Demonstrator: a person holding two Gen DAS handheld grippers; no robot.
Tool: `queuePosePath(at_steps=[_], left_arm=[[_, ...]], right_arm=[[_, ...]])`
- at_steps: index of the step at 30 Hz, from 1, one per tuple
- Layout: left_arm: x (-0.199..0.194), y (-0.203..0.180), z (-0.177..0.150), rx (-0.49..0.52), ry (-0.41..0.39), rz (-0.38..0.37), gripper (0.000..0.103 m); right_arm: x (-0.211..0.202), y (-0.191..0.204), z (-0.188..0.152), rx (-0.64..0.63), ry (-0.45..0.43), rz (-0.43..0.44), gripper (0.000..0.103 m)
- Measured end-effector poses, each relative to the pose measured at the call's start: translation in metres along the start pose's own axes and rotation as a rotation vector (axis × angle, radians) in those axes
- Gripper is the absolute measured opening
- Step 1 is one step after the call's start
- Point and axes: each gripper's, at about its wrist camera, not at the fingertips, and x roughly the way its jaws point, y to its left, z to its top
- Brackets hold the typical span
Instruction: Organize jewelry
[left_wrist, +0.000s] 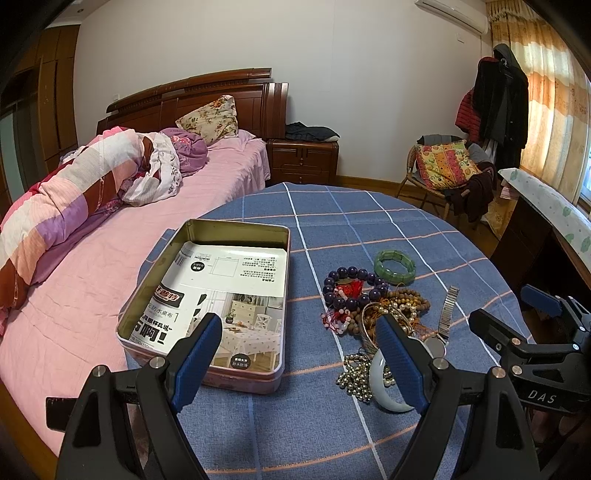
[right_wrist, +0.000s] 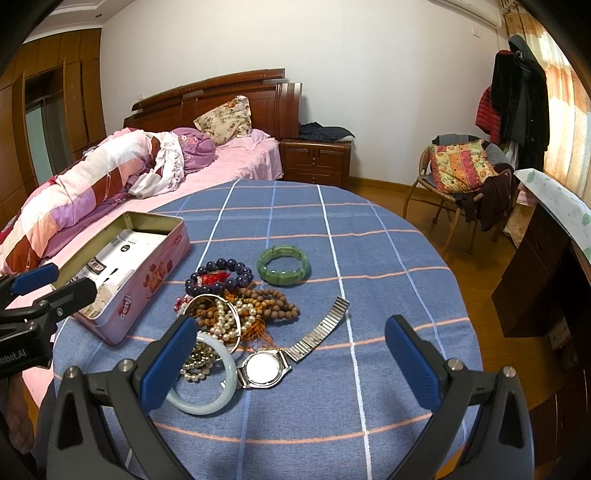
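A pile of jewelry lies on the blue checked tablecloth (right_wrist: 388, 258): a green bangle (right_wrist: 283, 265), dark purple beads (right_wrist: 221, 275), brown wooden beads (right_wrist: 275, 304), pearls (right_wrist: 227, 321), a pale jade bangle (right_wrist: 207, 387) and a silver watch (right_wrist: 264, 367). An open pink tin (left_wrist: 207, 295) lined with a printed sheet stands left of the pile. My left gripper (left_wrist: 295, 339) is open and empty, above the table between the tin and the pile. My right gripper (right_wrist: 291, 339) is open and empty, over the watch. The green bangle (left_wrist: 394, 266) and jade bangle (left_wrist: 384, 391) also show in the left wrist view.
A bed (left_wrist: 92, 295) with pink sheets and a rolled quilt borders the table's left side. A nightstand (left_wrist: 303, 157) stands at the back. A chair (right_wrist: 458, 173) with cushions and clothes stands at the back right, a dark desk (right_wrist: 543, 266) to the right.
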Motion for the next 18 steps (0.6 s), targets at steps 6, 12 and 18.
queuePosePath(at_steps=[6, 12, 18], left_arm=[[0.0, 0.003, 0.0, 0.0, 0.003, 0.002, 0.085], [0.002, 0.004, -0.002, 0.002, 0.01, 0.006, 0.085], [0.01, -0.003, -0.007, 0.007, 0.031, -0.001, 0.085]], right_arm=[[-0.002, -0.003, 0.001, 0.0, 0.001, -0.001, 0.103], [0.005, 0.001, -0.002, 0.003, 0.003, -0.003, 0.103], [0.01, 0.004, -0.01, 0.009, 0.007, -0.012, 0.103]])
